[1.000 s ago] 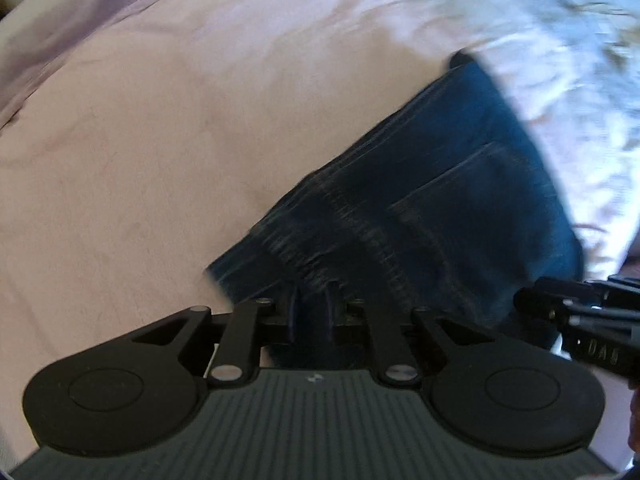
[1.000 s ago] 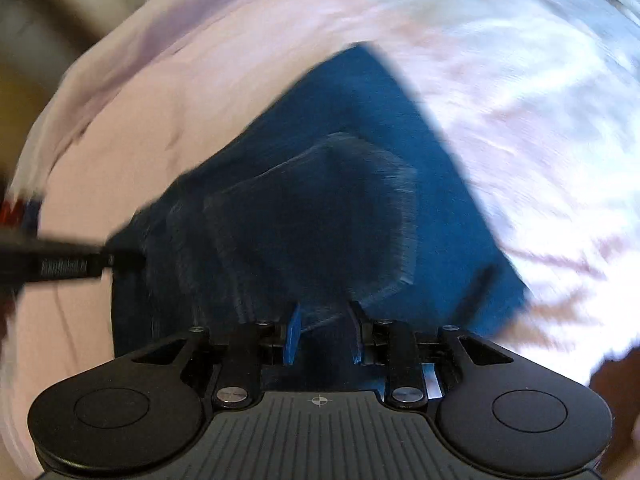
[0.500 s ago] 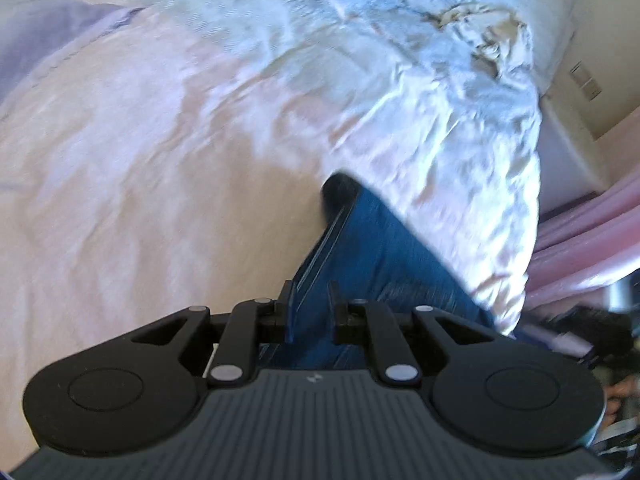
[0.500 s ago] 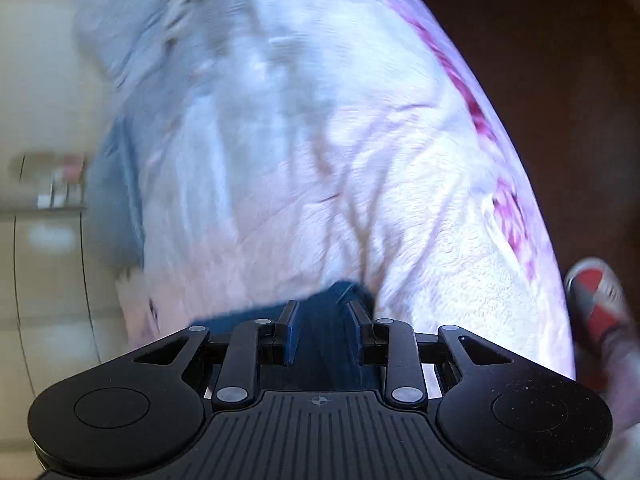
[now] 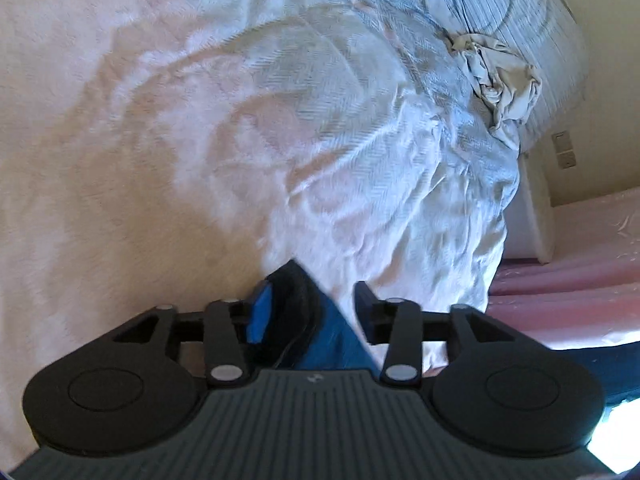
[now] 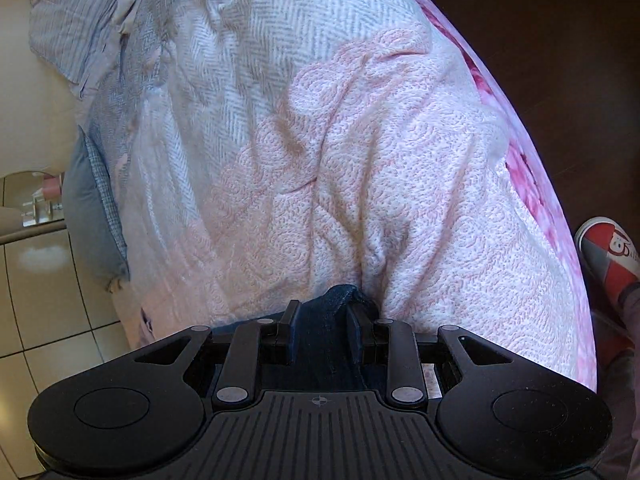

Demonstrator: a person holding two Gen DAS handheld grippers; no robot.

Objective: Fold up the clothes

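Denim jeans: on pink bed.
Left hand-held gripper: just opened wide, jeans between, unpressed.
Right hand-held gripper: clamping jeans.

Black grippers, blue-padded fingers

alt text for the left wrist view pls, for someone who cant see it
The left gripper has just been opening, its jaws now apart around a corner of dark blue jeans without pressing on it, above a pale pink blanket. A white herringbone cover and crumpled beige cloth lie beyond.
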